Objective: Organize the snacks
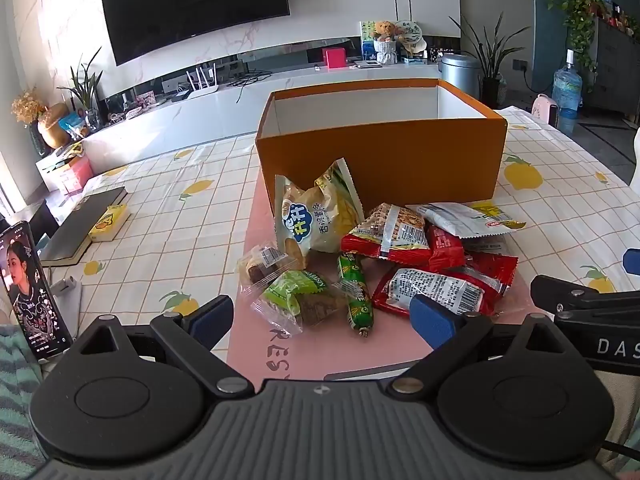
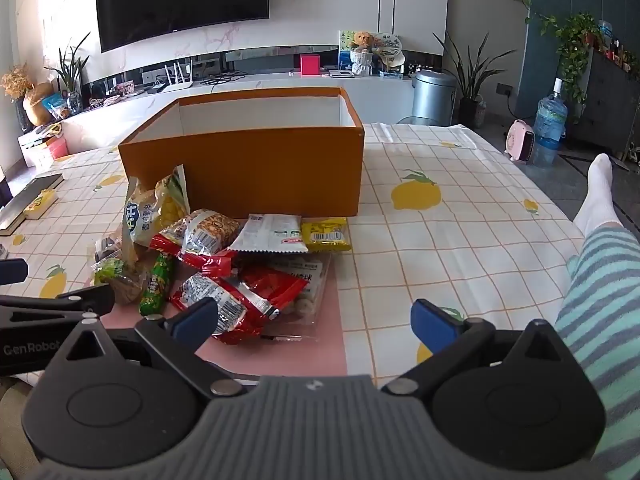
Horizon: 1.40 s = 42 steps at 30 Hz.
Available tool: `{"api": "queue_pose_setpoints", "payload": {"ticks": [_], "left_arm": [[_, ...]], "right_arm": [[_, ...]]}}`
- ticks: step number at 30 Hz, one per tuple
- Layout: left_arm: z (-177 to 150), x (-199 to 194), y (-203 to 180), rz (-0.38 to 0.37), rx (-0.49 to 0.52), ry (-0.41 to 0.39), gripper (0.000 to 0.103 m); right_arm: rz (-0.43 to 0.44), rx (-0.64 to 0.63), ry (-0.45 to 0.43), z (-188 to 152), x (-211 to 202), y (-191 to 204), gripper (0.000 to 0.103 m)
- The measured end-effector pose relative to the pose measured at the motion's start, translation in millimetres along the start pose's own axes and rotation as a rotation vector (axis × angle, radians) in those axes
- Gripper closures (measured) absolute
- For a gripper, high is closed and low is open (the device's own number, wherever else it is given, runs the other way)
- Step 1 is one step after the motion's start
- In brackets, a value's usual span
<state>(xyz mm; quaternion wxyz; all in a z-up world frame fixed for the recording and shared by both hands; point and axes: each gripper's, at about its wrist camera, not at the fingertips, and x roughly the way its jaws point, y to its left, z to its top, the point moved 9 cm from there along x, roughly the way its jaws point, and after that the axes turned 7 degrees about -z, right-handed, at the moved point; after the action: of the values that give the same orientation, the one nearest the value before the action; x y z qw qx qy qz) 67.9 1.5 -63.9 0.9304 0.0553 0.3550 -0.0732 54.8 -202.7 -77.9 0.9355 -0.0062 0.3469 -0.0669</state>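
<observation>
An open orange box (image 1: 380, 156) (image 2: 248, 168) with a white inside stands on the table behind a heap of snacks. In the heap lie a pale chips bag (image 1: 316, 216) (image 2: 148, 212), red peanut packets (image 1: 436, 288) (image 2: 224, 304), a green sausage stick (image 1: 356, 292) (image 2: 156, 284), a green-wrapped cake (image 1: 292, 292) and a yellow packet (image 2: 326, 234). My left gripper (image 1: 324, 316) hovers open just in front of the heap, nothing between its blue pads. My right gripper (image 2: 316, 320) is open too, low at the heap's near right side.
A lemon-print tablecloth (image 2: 440, 216) covers the table, with a pink mat (image 1: 256, 344) under the snacks. A phone (image 1: 32, 292) on a stand, a dark book (image 1: 88, 220) and a yellow pack sit at the left. A person's striped-trouser leg (image 2: 600, 280) lies at the right.
</observation>
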Motion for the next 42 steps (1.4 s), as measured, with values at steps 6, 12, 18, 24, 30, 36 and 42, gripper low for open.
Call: {"api": "queue_pose_setpoints", "payload": {"ticks": [6,12,18,24,30,36,42], "left_arm": [[-0.7,0.1,0.2,0.000,0.000,0.002,0.000],[-0.6,0.1,2.4,0.001,-0.008,0.007,0.000],[-0.8,-0.1,2.7,0.001,-0.008,0.007,0.000],[-0.8,0.1,2.5,0.001,-0.008,0.007,0.000],[-1.0,-0.2,2.3,0.000,-0.008,0.008,0.000],[-0.9,-0.1,2.4,-0.001,-0.009,0.007,0.000],[-2.2,1.2,2.4,-0.015,-0.018,0.020,0.000]], "right_arm": [[-0.002,0.000,0.000,-0.3,-0.3,0.0,0.004],[0.000,-0.001,0.001,-0.4,-0.5,0.2,0.004],[0.000,0.000,0.001,-0.2,-0.9,0.1,0.004],[0.001,0.000,0.001,0.0,-0.7,0.1,0.004],[0.001,0.001,0.003,0.1,-1.2,-1.1,0.004],[0.002,0.002,0.010,-2.4,0.5,3.3,0.004],[0.012,0.006,0.020,-1.2,1.1,-0.1,0.004]]}}
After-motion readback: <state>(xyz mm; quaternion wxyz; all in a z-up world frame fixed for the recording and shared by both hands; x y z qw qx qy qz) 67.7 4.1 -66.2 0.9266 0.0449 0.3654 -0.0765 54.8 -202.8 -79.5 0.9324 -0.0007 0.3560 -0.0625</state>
